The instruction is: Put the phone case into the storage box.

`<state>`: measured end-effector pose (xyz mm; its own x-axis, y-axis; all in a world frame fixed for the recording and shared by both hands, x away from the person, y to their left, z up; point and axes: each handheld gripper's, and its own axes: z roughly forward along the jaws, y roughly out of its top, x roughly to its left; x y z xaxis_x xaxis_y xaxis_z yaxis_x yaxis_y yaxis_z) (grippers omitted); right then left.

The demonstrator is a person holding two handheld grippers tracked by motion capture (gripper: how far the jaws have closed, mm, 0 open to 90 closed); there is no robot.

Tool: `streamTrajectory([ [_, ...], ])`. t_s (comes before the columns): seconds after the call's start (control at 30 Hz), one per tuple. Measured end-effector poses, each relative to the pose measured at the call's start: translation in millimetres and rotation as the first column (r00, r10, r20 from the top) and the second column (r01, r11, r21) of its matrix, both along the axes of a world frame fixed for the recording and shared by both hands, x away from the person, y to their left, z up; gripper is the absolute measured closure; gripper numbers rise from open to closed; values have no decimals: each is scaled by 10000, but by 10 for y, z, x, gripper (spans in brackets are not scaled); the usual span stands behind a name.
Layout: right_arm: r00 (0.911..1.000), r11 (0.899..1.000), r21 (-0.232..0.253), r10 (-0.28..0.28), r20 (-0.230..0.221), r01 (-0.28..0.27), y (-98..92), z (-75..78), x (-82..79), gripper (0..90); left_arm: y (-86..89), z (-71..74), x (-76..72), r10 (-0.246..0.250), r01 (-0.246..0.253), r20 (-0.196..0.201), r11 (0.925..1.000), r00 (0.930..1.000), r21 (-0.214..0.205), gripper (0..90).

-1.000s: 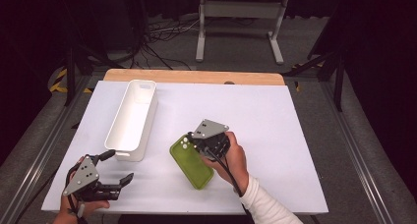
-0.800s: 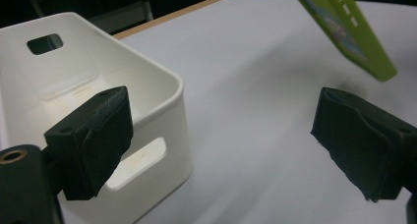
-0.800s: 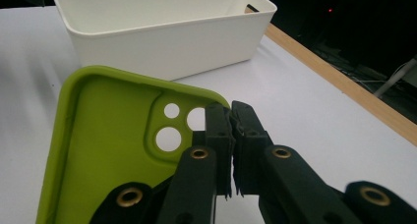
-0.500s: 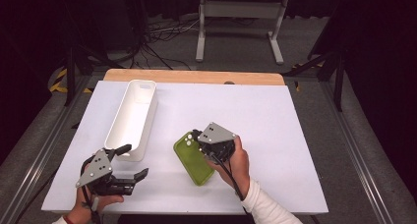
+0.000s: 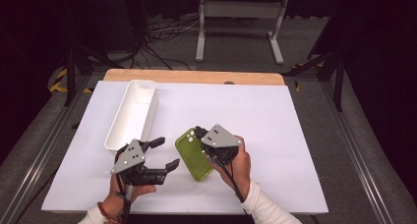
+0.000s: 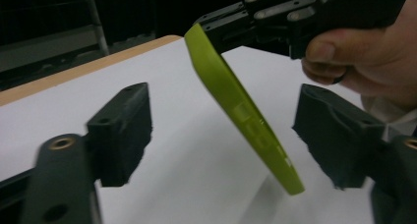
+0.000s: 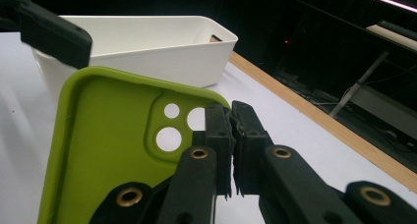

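Between the spread jaws of the left gripper (image 6: 221, 135) hangs the green phone case (image 6: 241, 111), tilted, its lower end just above the white table (image 5: 295, 135) and touching neither jaw. Its upper corner, beside the camera cut-outs, is pinched in the closed jaws of the right gripper (image 7: 231, 130). A white bin (image 5: 133, 113) stands just beyond the left gripper.

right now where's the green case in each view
High view: case lies low centre, between the two grippers.
Left gripper view: its edge runs from top centre down to the right.
Right gripper view: its inside fills the lower left.
Shared landmark: right gripper clamped on its camera-hole end.
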<state>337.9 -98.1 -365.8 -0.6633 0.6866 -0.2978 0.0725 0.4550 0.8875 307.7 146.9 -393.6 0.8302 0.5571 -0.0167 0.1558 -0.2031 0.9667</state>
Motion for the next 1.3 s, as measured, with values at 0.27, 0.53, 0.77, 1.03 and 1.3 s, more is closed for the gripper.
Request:
streamTrajectory([
  [0.27, 9968, 9995, 185, -250, 753, 237, -11, 32, -58, 872, -134, 14, 158, 225, -248, -439, 9982, 9988, -538, 498],
  [0.53, 9903, 9988, 289, -440, 1320, 406, -9, 52, -116, 864, -134, 29, 183, 227, -237, -196, 9981, 9996, -561, 675],
  [0.77, 9872, 9985, 385, -445, 1533, 390, -5, 53, -148, 859, -93, 51, 193, 362, -372, -174, 9975, 9992, -595, 726],
  [1.03, 9865, 9986, 470, -330, 1603, 257, 6, 51, -177, 849, -53, 62, 213, 658, -670, -211, 9960, 9976, -587, 756],
  [1.3, 9861, 9984, 527, -264, 1639, 180, 21, 41, -215, 841, -36, 82, 192, 959, -956, 27, 9942, 9954, -496, 776],
])
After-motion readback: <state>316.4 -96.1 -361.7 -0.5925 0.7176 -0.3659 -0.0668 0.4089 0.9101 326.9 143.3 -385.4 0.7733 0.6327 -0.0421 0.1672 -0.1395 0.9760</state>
